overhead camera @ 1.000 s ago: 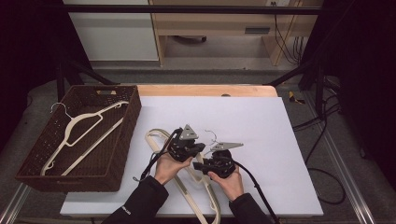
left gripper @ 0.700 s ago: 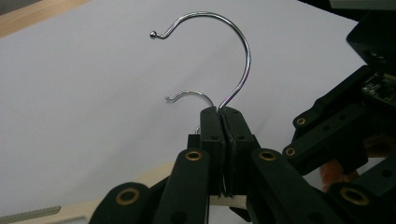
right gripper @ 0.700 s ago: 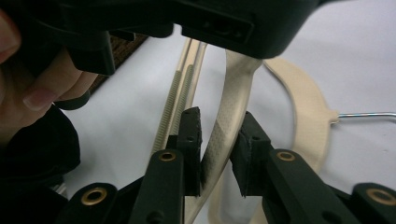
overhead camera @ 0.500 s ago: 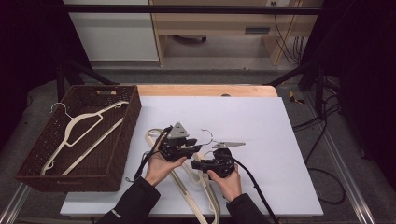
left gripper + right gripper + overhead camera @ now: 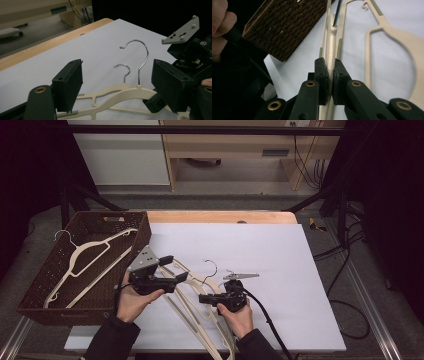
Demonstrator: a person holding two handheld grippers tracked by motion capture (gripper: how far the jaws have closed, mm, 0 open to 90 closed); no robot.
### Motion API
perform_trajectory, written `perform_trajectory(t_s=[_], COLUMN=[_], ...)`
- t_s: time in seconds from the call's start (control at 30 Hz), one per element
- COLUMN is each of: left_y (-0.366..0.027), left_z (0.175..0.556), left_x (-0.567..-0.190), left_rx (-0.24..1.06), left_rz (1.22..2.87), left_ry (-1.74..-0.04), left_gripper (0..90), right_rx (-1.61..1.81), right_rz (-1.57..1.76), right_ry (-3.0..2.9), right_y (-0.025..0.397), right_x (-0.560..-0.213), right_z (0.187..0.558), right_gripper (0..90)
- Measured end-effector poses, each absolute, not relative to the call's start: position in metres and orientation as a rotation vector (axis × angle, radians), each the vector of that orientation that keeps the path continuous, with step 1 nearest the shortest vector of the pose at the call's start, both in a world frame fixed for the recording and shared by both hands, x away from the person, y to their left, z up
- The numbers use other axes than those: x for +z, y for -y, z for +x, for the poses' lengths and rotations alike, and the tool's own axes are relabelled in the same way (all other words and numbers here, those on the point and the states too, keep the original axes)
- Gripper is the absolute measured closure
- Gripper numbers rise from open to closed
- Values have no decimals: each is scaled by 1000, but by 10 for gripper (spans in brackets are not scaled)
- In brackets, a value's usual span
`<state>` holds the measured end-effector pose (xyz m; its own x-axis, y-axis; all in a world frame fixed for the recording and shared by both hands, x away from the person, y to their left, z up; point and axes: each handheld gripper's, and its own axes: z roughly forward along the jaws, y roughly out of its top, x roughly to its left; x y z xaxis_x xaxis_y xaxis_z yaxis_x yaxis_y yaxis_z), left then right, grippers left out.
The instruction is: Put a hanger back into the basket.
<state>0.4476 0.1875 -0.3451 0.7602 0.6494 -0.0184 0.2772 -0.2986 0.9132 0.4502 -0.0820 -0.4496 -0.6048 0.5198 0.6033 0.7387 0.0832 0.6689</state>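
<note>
Right gripper point(image 5: 329, 75) pinches one cream hanger point(image 5: 329, 47); left gripper point(image 5: 117, 87), jaws wide, risks snagging the hanger beneath point(image 5: 110, 88).

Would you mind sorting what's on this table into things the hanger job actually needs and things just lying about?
In the job:
- lifted hanger
- right gripper clamping it
- left gripper, open
- wicker basket

Lying about:
- second hanger on the sheet
- hangers in the basket
- floor cables
</note>
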Motion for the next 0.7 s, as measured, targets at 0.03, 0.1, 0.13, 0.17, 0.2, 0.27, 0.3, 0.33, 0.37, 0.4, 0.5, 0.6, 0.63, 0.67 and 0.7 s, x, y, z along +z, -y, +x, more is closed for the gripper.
perform_trajectory(t_s=[0.03,0.1,0.13,0.17,0.2,0.27,0.3,0.33,0.37,0.4,0.5,0.6,0.63,0.67,0.7], left_y=[-192,-200,-204,-207,-209,-213,-215,-215,-216,-217,-217,-215,-214,-213,-211], left_z=[446,443,442,440,439,437,436,435,434,433,433,434,435,435,436], left_x=[-344,-343,-342,-341,-341,-339,-338,-336,-335,-334,-334,-336,-337,-338,-339], left_rx=[440,441,447,445,447,452,454,455,459,460,440,419,413,405,392], left_rz=[1882,1878,1879,1876,1876,1876,1875,1878,1879,1883,1901,1932,1945,1953,1963], left_ry=[-715,-718,-718,-721,-718,-705,-698,-689,-685,-681,-671,-650,-644,-638,-629], left_gripper=[233,219,208,194,184,163,149,136,121,113,84,74,74,74,75], right_rx=[-1540,-1545,-1555,-1563,-1577,-1585,-1590,-1595,-1594,-1598,-1593,-1582,-1578,-1573,-1575], right_rz=[-1268,-1248,-1236,-1224,-1208,-1182,-1171,-1160,-1149,-1132,-1103,-1040,-1014,-998,-971], right_ry=[2140,2137,2129,2128,2131,2176,2204,2219,2243,2257,2309,2374,2397,2413,2425], right_y=[81,80,80,80,79,79,79,79,80,81,84,89,91,93,95], right_x=[-449,-445,-443,-439,-436,-427,-423,-420,-416,-413,-405,-396,-392,-388,-385], right_z=[450,448,447,446,446,445,444,444,444,444,445,446,445,445,445], right_gripper=[855,860,862,863,865,866,866,866,866,866,866,866,866,866,866])
